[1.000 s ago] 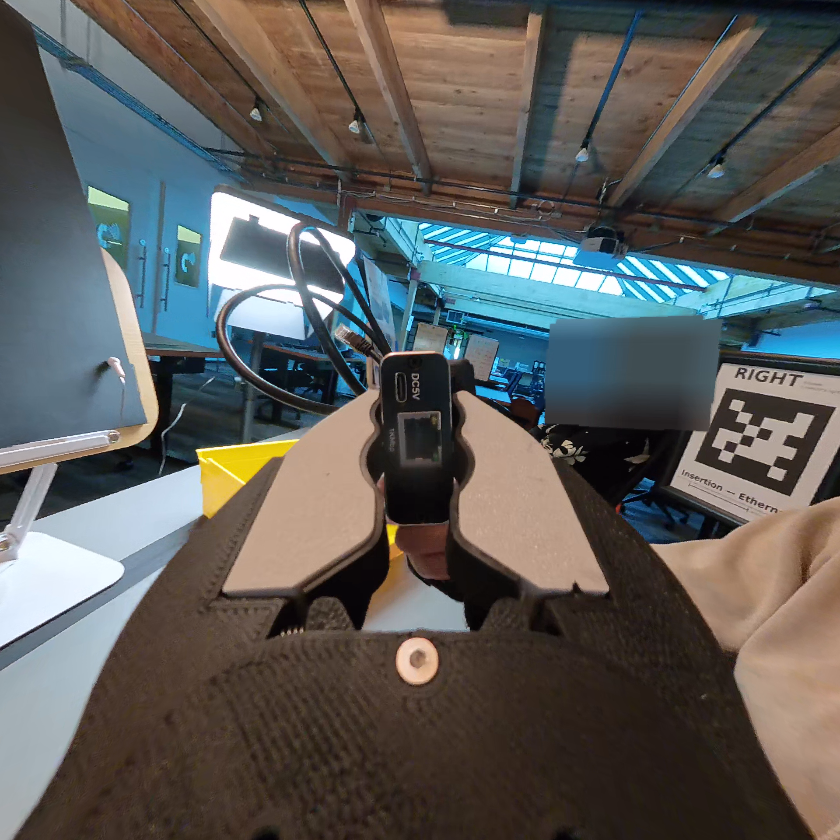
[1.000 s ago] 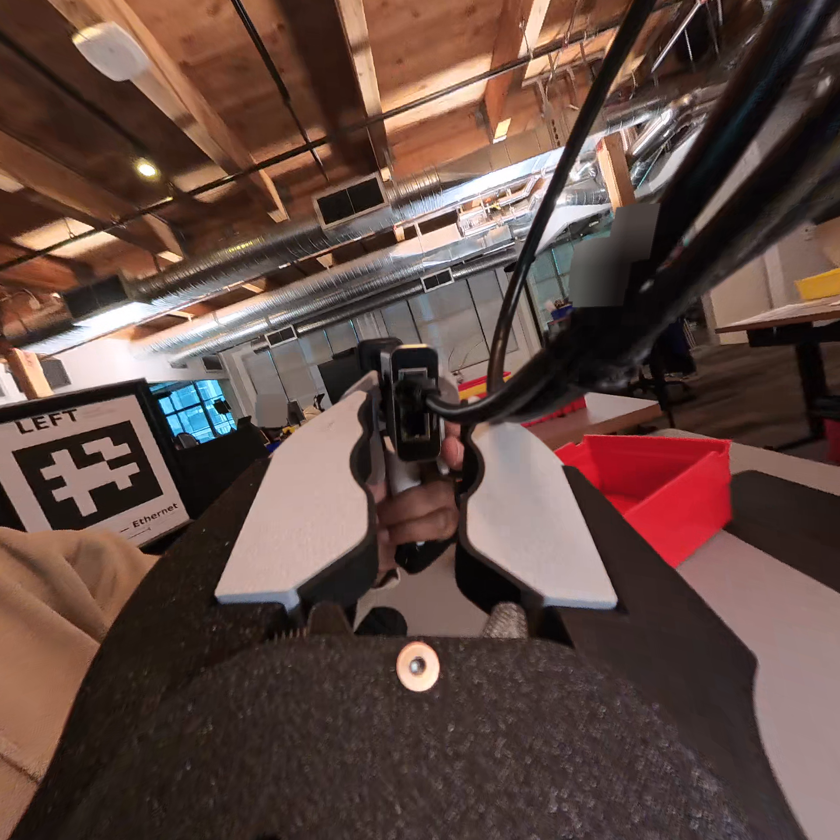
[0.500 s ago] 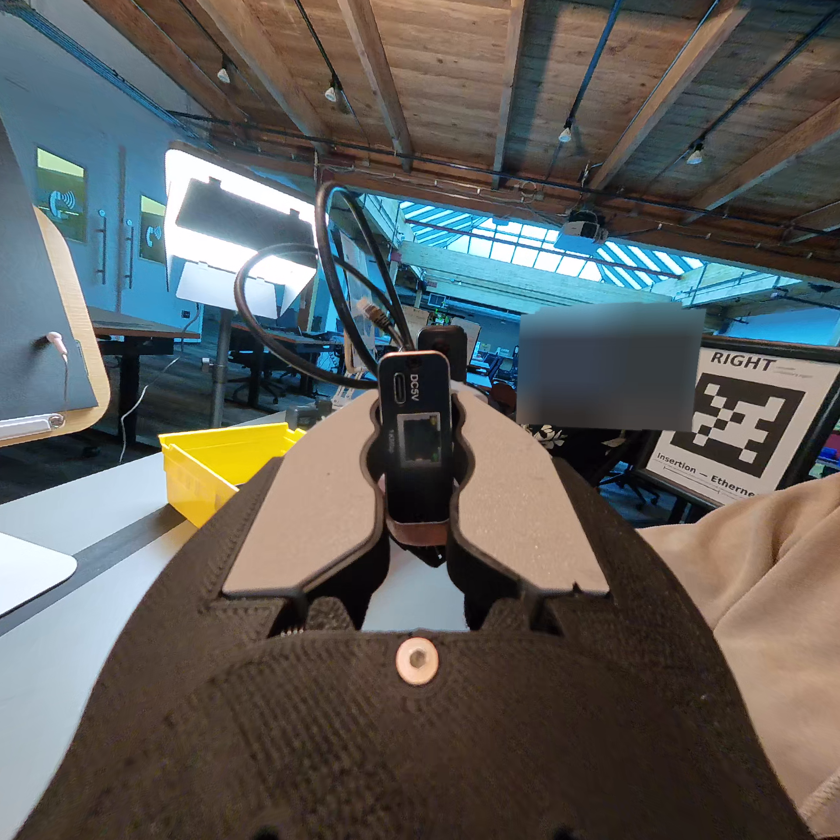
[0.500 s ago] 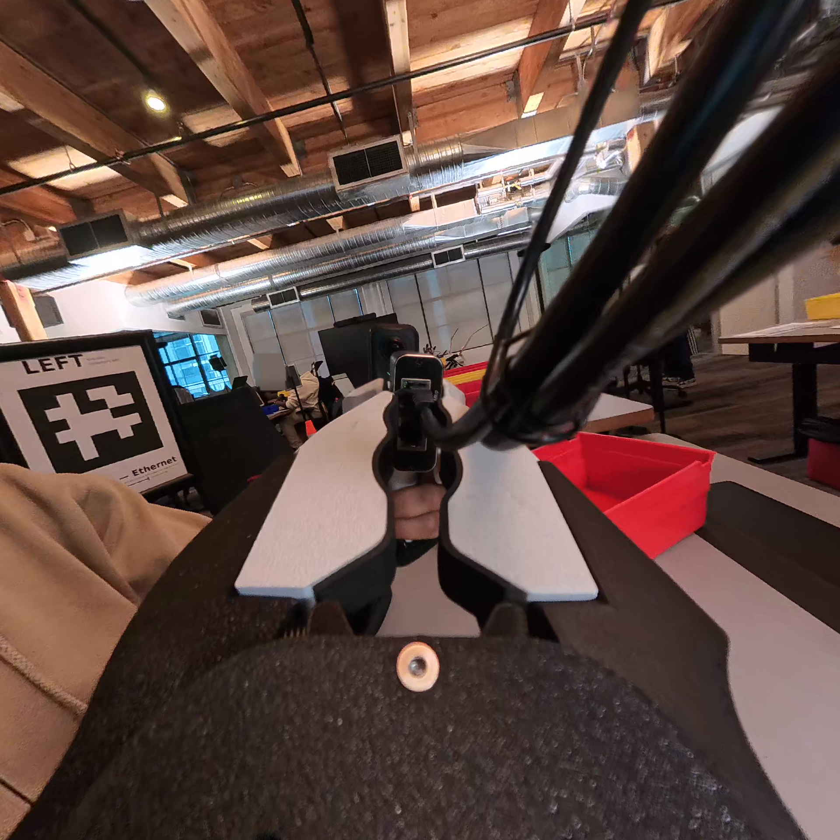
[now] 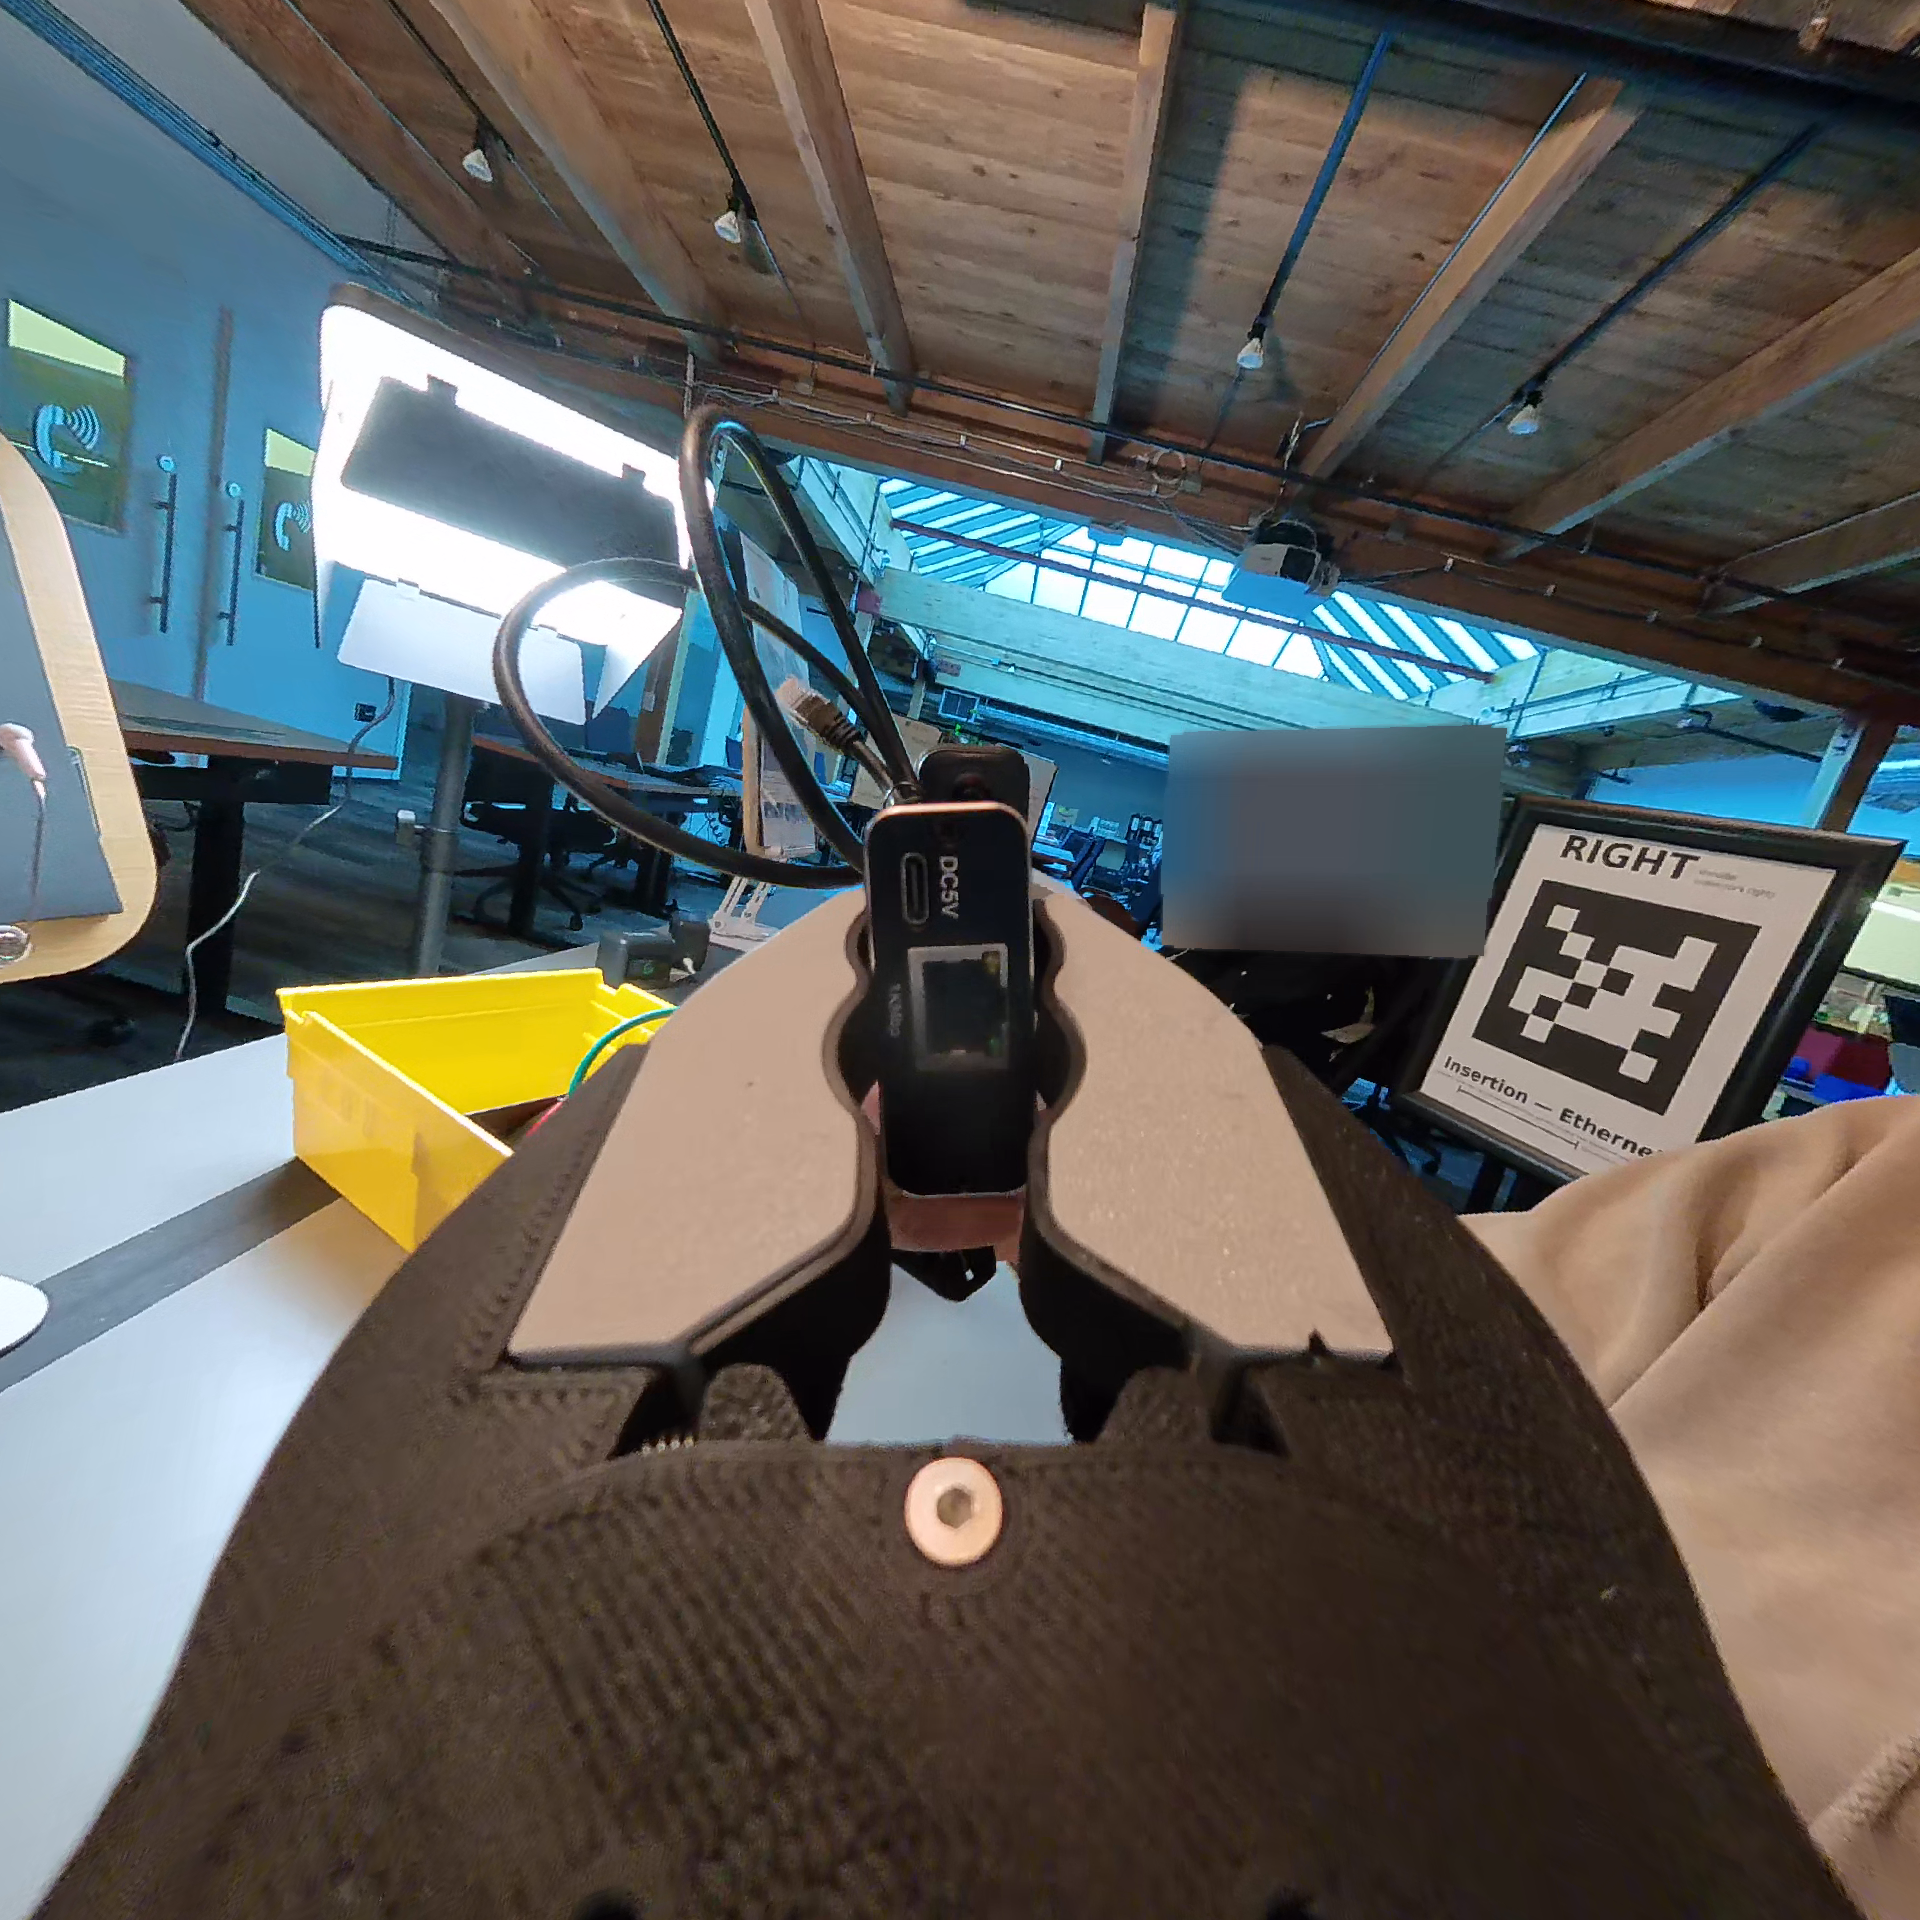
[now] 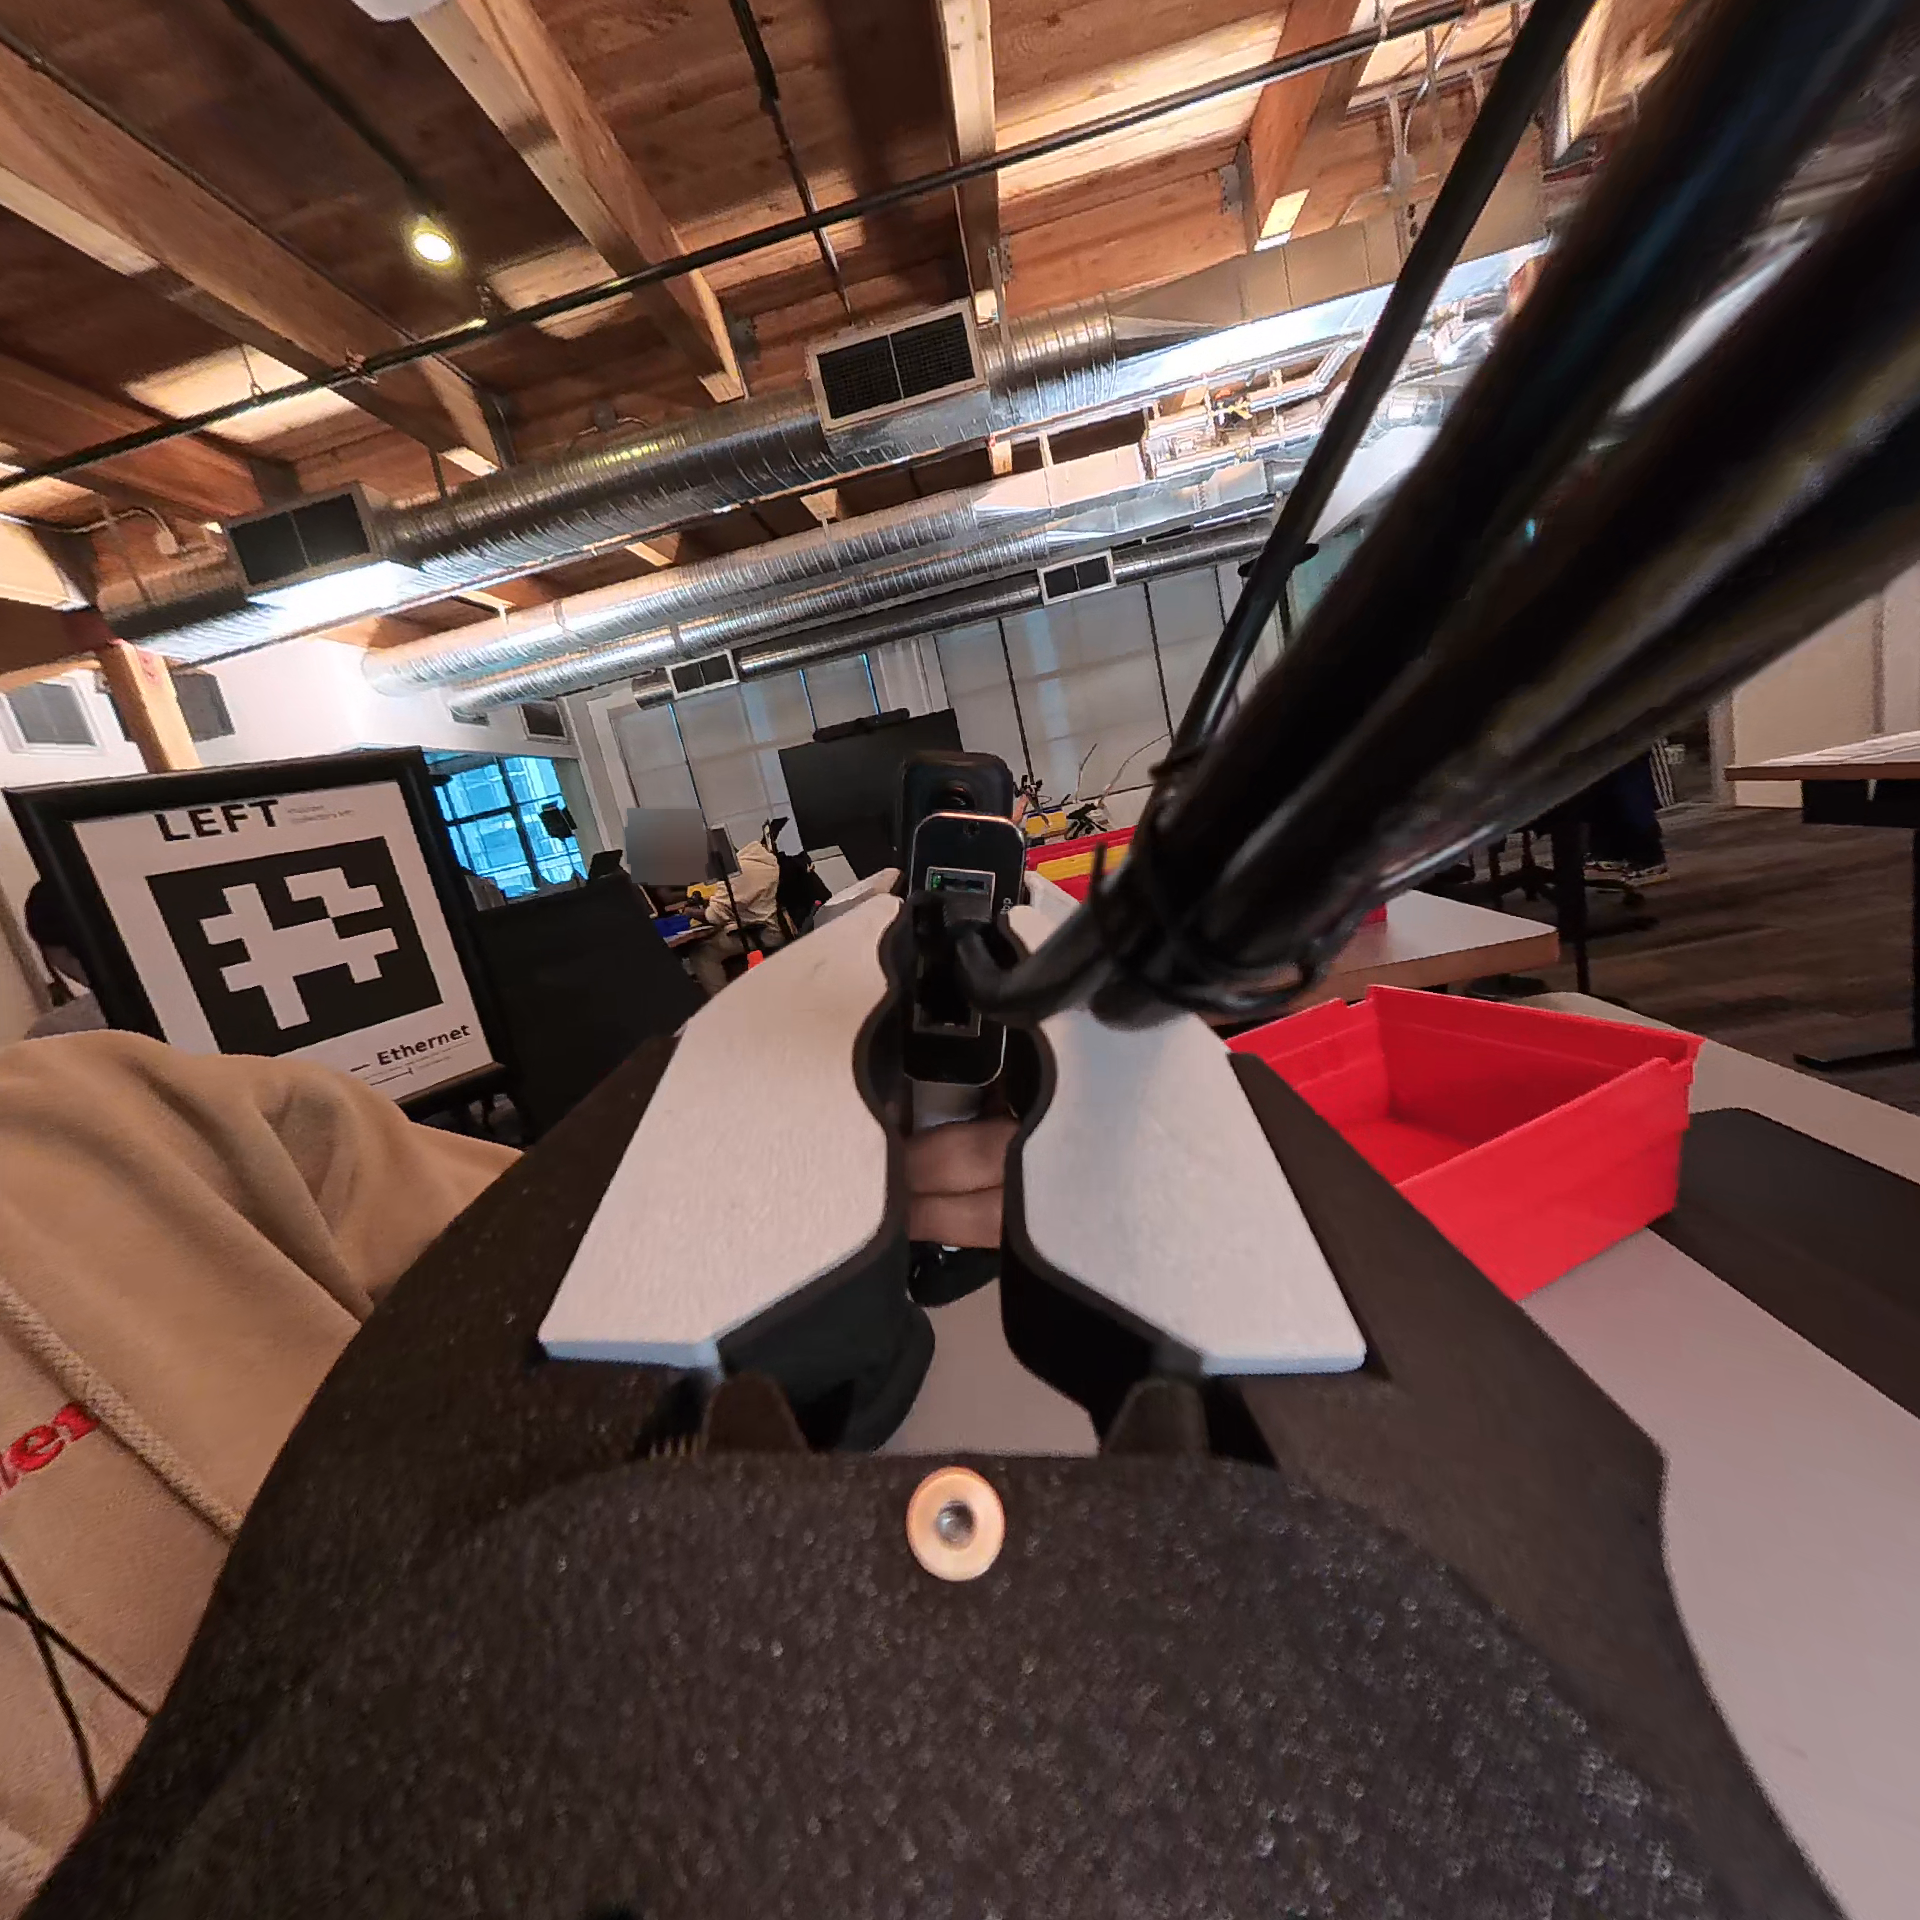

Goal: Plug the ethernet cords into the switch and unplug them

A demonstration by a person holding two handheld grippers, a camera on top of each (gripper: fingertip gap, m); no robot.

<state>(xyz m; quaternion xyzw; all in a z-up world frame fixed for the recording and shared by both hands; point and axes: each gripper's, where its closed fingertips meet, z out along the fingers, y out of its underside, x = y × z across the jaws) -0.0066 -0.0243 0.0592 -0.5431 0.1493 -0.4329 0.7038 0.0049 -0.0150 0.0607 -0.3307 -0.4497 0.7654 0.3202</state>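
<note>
Between left gripper fingers, switch upright

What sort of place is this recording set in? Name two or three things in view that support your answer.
Most likely an open-plan office or workshop in a converted industrial building. Exposed timber ceiling beams and silver ventilation ducts run overhead, rows of desks stretch back, and a red parts bin sits on the grey worktable.

The switch stands upright at frame centre between the left gripper fingers — cord looping behind at upper left, bin on the table at left.
</note>
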